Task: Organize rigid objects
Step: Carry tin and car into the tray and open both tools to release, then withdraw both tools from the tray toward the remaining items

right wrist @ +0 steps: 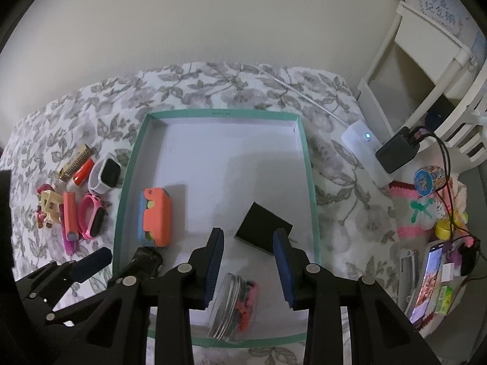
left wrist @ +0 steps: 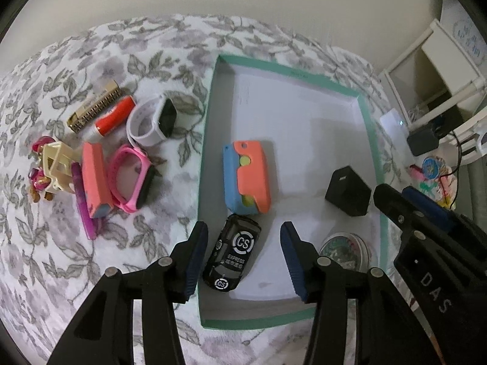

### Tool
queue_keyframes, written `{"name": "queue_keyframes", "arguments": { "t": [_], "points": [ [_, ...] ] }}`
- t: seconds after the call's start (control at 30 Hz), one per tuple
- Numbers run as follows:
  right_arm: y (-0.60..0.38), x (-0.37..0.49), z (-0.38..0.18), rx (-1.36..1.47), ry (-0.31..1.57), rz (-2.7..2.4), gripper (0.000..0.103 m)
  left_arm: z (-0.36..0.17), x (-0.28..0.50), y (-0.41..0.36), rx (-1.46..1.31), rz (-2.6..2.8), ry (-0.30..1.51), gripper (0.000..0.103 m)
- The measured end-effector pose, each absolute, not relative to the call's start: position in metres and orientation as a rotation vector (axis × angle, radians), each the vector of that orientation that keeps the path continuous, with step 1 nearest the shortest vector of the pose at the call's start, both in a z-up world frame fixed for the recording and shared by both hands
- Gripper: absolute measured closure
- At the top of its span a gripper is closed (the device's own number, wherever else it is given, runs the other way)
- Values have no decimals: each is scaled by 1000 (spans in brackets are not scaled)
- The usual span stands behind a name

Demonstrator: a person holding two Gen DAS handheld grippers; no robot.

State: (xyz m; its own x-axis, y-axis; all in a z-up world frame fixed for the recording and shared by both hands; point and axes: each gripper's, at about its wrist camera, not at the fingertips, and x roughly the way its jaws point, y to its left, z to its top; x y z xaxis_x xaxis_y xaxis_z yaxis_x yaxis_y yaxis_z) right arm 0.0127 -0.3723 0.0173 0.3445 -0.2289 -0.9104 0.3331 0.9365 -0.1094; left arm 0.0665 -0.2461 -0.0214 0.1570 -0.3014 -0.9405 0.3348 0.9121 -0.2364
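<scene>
A shallow white tray with a teal rim [left wrist: 203,182] [right wrist: 222,113] lies on the floral blanket. In it are an orange and blue case [left wrist: 248,176] [right wrist: 155,216], a small black box [left wrist: 348,193] [right wrist: 263,232], a black toy car [left wrist: 232,255] [right wrist: 147,258] and a metal-lidded jar [left wrist: 347,249] [right wrist: 231,307] lying on its side. My left gripper [left wrist: 245,258] [right wrist: 121,261] hangs open over the car, its pads clear of both sides. My right gripper [right wrist: 248,263] [left wrist: 411,210] stands open above the jar, not pressing on it.
Left of the tray lie a white smartwatch [left wrist: 152,121], a pink watch [left wrist: 131,179], an orange tube [left wrist: 114,115], a gold bar [left wrist: 94,106], a coral block [left wrist: 94,179], a purple comb [left wrist: 83,206] and a beige clip [left wrist: 56,164]. A power strip [right wrist: 365,152], cables and a phone [right wrist: 426,273] crowd the right.
</scene>
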Motion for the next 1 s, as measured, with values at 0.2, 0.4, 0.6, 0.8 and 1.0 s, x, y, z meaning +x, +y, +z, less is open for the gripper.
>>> {"name": "queue_keyframes", "arguments": {
  "t": [0.2,0.4,0.6,0.8,1.0],
  "points": [
    [-371,12,28,95,1123,-372,65,-4,75,-221,-16,-397,1284,51],
    [-368,14,26,92,1124,-372,50,5,86,-197,-56,-315,1242,46],
    [-367,14,31,84,1092,-383,35,9,92,-179,-96,-275,1205,21],
    [-364,14,35,85,1071,-375,25,14,95,-170,-104,-247,1161,14],
    [-364,13,42,98,1028,-380,11,19,98,-160,-103,-208,1118,4]
  ]
}}
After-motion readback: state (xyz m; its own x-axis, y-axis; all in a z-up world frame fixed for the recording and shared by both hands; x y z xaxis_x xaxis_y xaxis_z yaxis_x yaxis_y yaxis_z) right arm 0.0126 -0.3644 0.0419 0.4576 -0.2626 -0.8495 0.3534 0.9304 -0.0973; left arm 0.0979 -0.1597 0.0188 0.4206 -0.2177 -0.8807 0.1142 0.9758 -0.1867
